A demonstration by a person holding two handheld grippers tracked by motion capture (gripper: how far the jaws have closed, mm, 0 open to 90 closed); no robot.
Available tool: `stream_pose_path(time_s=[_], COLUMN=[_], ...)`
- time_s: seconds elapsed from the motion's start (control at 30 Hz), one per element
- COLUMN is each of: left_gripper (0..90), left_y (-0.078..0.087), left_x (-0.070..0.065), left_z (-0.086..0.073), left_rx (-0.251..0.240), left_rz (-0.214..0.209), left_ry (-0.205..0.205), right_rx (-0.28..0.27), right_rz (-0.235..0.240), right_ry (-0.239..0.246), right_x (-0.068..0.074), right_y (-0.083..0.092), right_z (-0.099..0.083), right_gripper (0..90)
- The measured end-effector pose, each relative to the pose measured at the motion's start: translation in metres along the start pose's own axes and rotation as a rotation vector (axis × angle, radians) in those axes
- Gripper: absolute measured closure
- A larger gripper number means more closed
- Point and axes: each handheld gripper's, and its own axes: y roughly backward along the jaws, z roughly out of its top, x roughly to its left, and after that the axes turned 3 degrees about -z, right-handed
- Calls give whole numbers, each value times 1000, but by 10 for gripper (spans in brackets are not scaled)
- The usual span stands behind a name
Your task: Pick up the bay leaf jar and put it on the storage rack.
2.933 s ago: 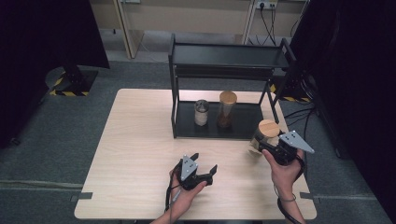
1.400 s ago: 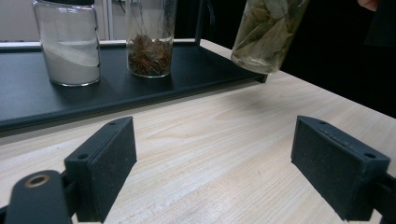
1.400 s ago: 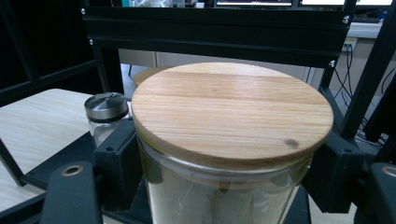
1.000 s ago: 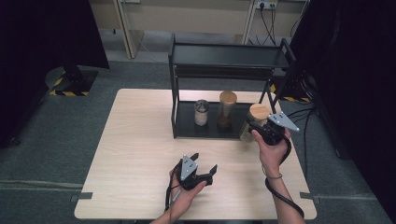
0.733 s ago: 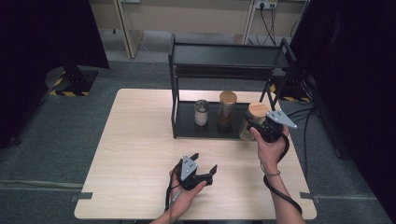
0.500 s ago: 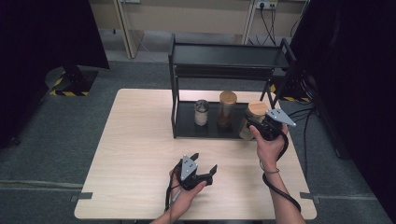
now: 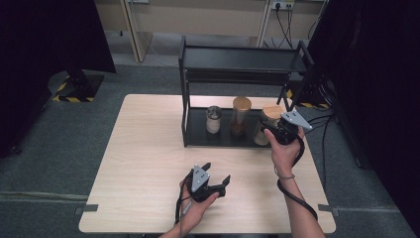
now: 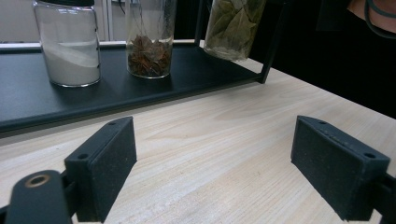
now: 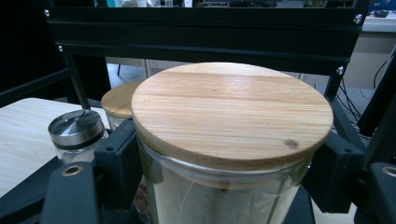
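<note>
My right gripper [image 7: 269, 131] is shut on a glass jar of dried leaves [image 7: 268, 120] with a wooden lid [image 9: 232, 112], its black pads [image 9: 117, 158] pressing on both sides below the lid. The jar [image 8: 232, 27] hangs slightly tilted over the right end of the black rack's lower shelf [image 7: 198, 135]. A taller wooden-lidded spice jar [image 7: 240, 116] and a small metal-capped jar of white powder [image 7: 213, 119] stand on that shelf. Held in a hand near the table's front edge, my left gripper [image 7: 217, 172] rests open, nothing between its jaws [image 8: 229, 168].
The rack's top shelf [image 7: 242, 59] spans above the jars, with thin black posts [image 8: 273, 46] at its corners. The light wooden table [image 7: 143, 148] lies around the rack. Cables [image 7: 297, 198] trail from the right gripper along the forearm.
The right gripper has carried the leaf jar away from the table's right side, up and left, to the right end of the lower shelf. The left gripper stayed still.
</note>
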Motion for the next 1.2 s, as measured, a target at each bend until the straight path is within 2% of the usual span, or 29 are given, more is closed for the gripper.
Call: stream_pose_path(time_s=[1.2], left_gripper=[139], left_y=[0], left_x=[0], left_z=[0], left_rx=[-2], left_rz=[-2], left_ry=[2], right_rx=[31], right_rz=[-42], right_ry=[-19], right_x=[-10], right_y=[-30], right_z=[4], right_gripper=[253])
